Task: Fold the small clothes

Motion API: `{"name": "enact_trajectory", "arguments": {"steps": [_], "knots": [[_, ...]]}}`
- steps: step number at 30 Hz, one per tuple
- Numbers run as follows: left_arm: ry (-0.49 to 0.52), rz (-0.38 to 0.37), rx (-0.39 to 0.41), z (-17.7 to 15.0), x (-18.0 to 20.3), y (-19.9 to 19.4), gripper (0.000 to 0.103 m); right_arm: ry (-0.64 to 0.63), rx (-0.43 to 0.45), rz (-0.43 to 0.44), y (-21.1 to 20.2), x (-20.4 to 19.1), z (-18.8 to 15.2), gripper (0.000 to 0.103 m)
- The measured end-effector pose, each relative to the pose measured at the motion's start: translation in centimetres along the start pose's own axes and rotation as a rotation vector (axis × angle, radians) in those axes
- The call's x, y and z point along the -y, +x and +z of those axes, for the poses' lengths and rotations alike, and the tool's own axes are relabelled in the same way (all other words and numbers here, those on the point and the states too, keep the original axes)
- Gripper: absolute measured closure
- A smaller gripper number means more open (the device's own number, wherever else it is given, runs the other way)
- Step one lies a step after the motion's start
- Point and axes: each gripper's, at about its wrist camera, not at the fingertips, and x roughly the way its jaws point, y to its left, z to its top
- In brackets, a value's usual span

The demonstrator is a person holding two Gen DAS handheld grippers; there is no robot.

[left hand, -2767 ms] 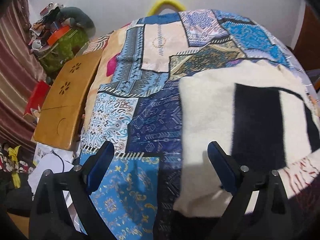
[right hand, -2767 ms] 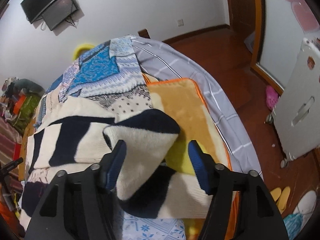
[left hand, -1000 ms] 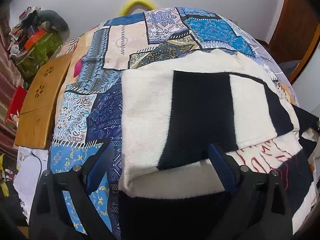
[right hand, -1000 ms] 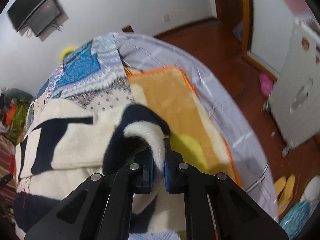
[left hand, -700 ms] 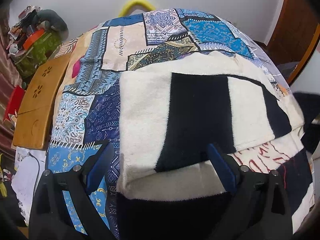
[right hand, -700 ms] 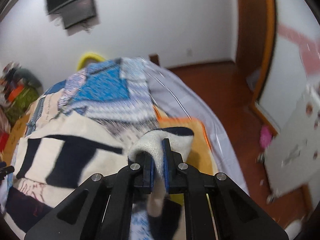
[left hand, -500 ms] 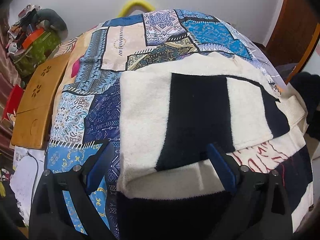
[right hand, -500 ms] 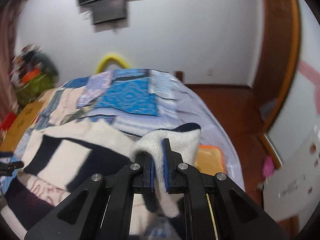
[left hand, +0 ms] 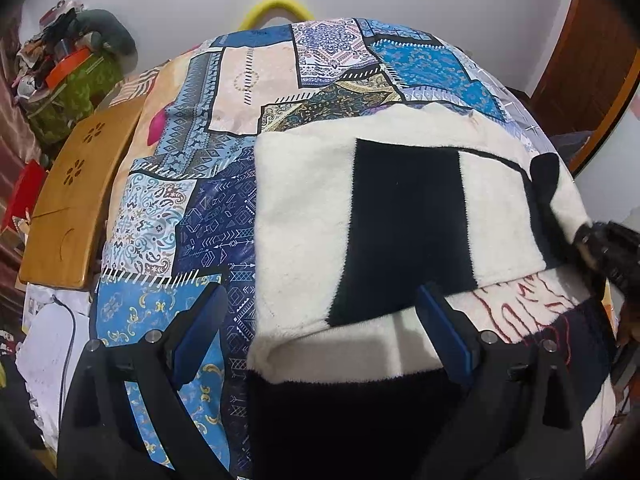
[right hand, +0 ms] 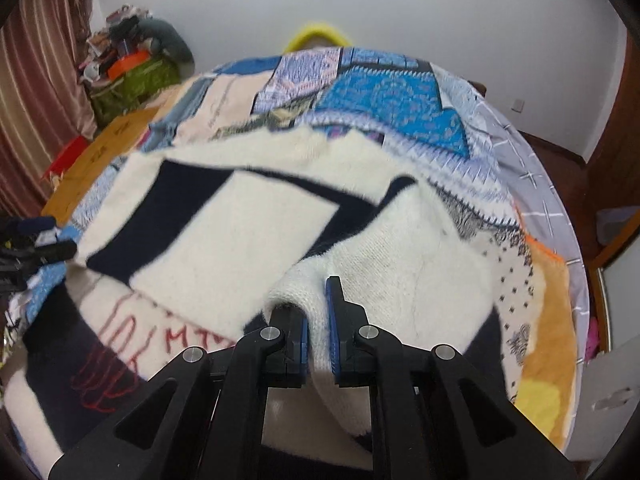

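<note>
One fuzzy cream-and-black knitted sweater (left hand: 404, 216) with red stitched lettering lies spread on a bed, on top of a blue patchwork-print bedcover (left hand: 192, 208). In the right wrist view, one cream portion of the sweater, apparently a sleeve (right hand: 404, 256), is folded inward over the body of the garment. The right gripper (right hand: 317, 320) has its jaws nearly closed, clamped on a fold of this cream knit, which rises in a ridge between the blue pads.

The left gripper (left hand: 320, 332) hangs over the near edge of the sweater. Its jaws stand wide apart and hold nothing; one blue pad is over the bedcover, the other over the cream-and-black fabric.

In the left wrist view, the right gripper appears at the right edge of the frame, beside the sleeve.

An orange plush blanket (right hand: 548, 320) lies on the bed to the right of the sweater. A wooden lap tray (left hand: 76, 192) sits along the left side of the bed. A yellow curved object (left hand: 276, 6) shows beyond the far end of the bed.
</note>
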Motion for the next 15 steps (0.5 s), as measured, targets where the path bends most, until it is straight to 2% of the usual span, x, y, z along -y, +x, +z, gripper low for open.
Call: {"name": "enact_trajectory", "arguments": {"steps": [5,10,13,15], "knots": [[0.033,-0.001,0.014,0.6,1.4,-0.4,0.007,0.021,-0.022,0.015,-0.7,0.3,-0.1,0.092],[0.088,-0.032,0.028,1.5,4.6,-0.9,0.007,0.067,-0.025,0.031,-2.6,1.8,-0.5,0.08],[0.142,-0.043,0.04,2.1,7.3,-1.3,0.007,0.101,-0.004,0.035,-4.1,3.3,-1.1,0.068],[0.185,-0.057,0.049,2.5,9.4,-1.7,0.007,0.127,0.019,0.038,-5.3,4.4,-1.6,0.051]]}}
